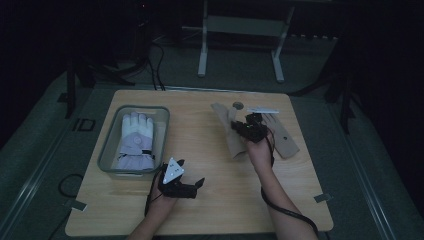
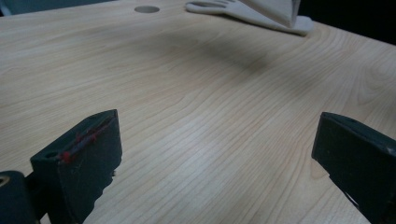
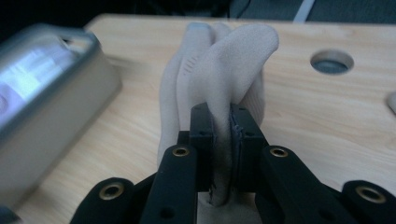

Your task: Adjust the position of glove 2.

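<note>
The right gripper (image 1: 248,126) is clenched on a beige glove (image 1: 231,141), its two black jaws pinching a fold of the fabric between them; in the right gripper view the cloth (image 3: 219,79) bunches up above the pads and hangs past them. Seen from the high view, this glove sits at about two o'clock from the table's centre, draped under the gripper and trailing down toward the person's right hand (image 1: 260,150). A second beige glove (image 1: 282,135) lies flat just beside it, toward three o'clock, with a white strip (image 1: 262,110) near its fingertips at twelve o'clock from it. The left gripper (image 1: 192,186) rests low near the table's front edge, at about seven o'clock from centre, its jaws standing wide apart over bare wood with nothing between them, as the left gripper view shows. At ten o'clock from centre stands a clear bin (image 1: 107,150) with a white and lavender glove (image 1: 136,141) lying inside it. A round hole (image 1: 238,105) pierces the wooden table (image 1: 210,200) near its far edge.
</note>
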### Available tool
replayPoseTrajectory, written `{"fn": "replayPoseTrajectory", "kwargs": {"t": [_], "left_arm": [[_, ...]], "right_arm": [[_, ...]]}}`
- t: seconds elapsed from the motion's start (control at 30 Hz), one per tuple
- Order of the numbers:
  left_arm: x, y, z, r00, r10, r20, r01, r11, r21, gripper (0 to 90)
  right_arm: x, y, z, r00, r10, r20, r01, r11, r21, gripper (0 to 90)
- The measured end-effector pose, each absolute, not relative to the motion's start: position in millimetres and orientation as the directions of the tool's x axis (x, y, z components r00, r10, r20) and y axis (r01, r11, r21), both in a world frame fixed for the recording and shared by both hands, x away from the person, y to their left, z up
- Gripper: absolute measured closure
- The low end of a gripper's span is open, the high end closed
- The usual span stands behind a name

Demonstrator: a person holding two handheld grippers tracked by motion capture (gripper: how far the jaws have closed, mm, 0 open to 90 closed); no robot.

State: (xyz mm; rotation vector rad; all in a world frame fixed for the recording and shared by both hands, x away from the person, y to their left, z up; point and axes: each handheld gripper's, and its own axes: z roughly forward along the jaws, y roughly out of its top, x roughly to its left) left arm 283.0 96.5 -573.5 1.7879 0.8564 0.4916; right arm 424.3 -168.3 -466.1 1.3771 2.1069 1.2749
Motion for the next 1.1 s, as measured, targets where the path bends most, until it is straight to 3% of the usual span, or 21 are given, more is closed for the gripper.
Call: {"fn": "replayPoseTrajectory", "kwargs": {"t": [0.13, 0.37, 0.43, 0.67, 0.77, 0.97, 1.1], "left_arm": [[283, 99, -572, 0.656, 0.751, -0.067, 0.313, -0.190, 0.930, 1.9], [282, 99, -572, 0.657, 0.751, -0.068, 0.311, -0.188, 0.932, 1.9], [282, 98, -572, 0.661, 0.748, -0.063, 0.311, -0.197, 0.930, 1.9], [283, 95, -573, 0.671, 0.739, -0.059, 0.317, -0.215, 0.924, 1.9], [282, 95, -573, 0.674, 0.737, -0.055, 0.315, -0.220, 0.923, 1.9], [283, 95, -573, 0.671, 0.739, -0.053, 0.317, -0.221, 0.922, 1.9], [283, 95, -573, 0.670, 0.741, -0.055, 0.318, -0.219, 0.922, 1.9]], "right_arm": [[414, -151, -470, -0.490, 0.857, 0.161, 0.546, 0.158, 0.823, 81.4], [410, -150, -497, -0.392, 0.888, 0.242, 0.607, 0.052, 0.793, 81.5], [408, -149, -505, -0.386, 0.897, 0.214, 0.607, 0.073, 0.791, 81.4], [408, -145, -539, -0.328, 0.909, 0.258, 0.690, 0.044, 0.723, 80.4], [408, -143, -548, -0.322, 0.914, 0.246, 0.701, 0.055, 0.711, 76.1], [405, -137, -560, -0.348, 0.901, 0.259, 0.719, 0.079, 0.691, 58.8], [401, -135, -560, -0.371, 0.897, 0.242, 0.709, 0.105, 0.697, 55.9]]}}
